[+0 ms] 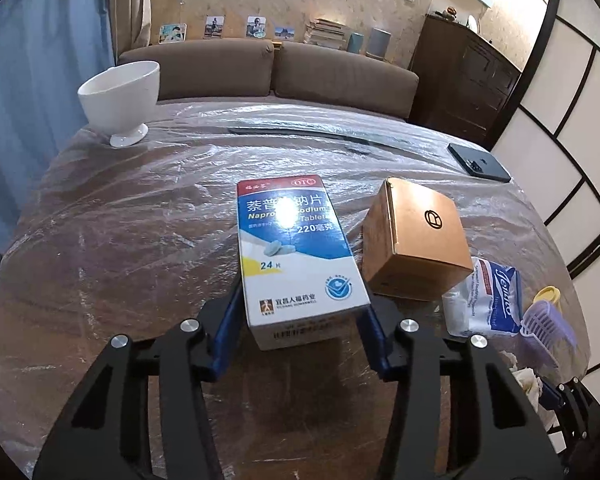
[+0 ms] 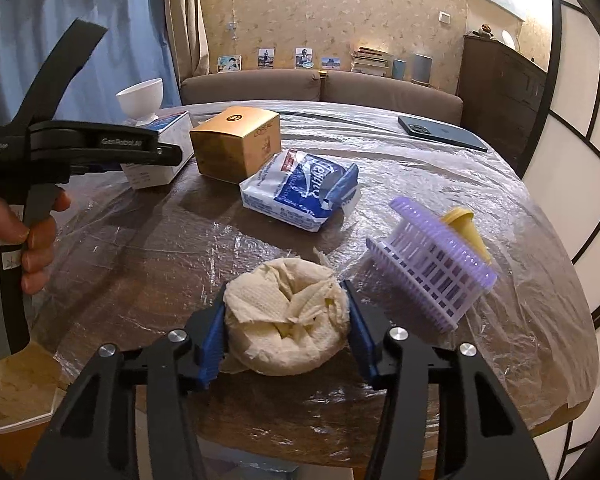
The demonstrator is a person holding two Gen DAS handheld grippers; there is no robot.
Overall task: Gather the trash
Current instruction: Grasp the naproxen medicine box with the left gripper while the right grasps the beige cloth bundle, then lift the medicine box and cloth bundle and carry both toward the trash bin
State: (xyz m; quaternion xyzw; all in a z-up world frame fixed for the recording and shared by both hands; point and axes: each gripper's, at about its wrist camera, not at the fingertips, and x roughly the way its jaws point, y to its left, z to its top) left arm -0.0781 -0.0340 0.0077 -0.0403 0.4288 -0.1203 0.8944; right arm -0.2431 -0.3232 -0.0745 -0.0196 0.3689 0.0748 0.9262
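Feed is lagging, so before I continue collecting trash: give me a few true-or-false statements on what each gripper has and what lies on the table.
1. The left gripper is closed on the medicine box. True.
2. The right gripper is clamped on the tissue pack. False: it squeezes the crumpled paper towel; the pack lies beyond it.
3. The purple basket stands upright. False: it lies tipped on its side.
4. A phone lies at the far edge of the table. True.
5. The white bowl holds trash. False: no trash shows in it.
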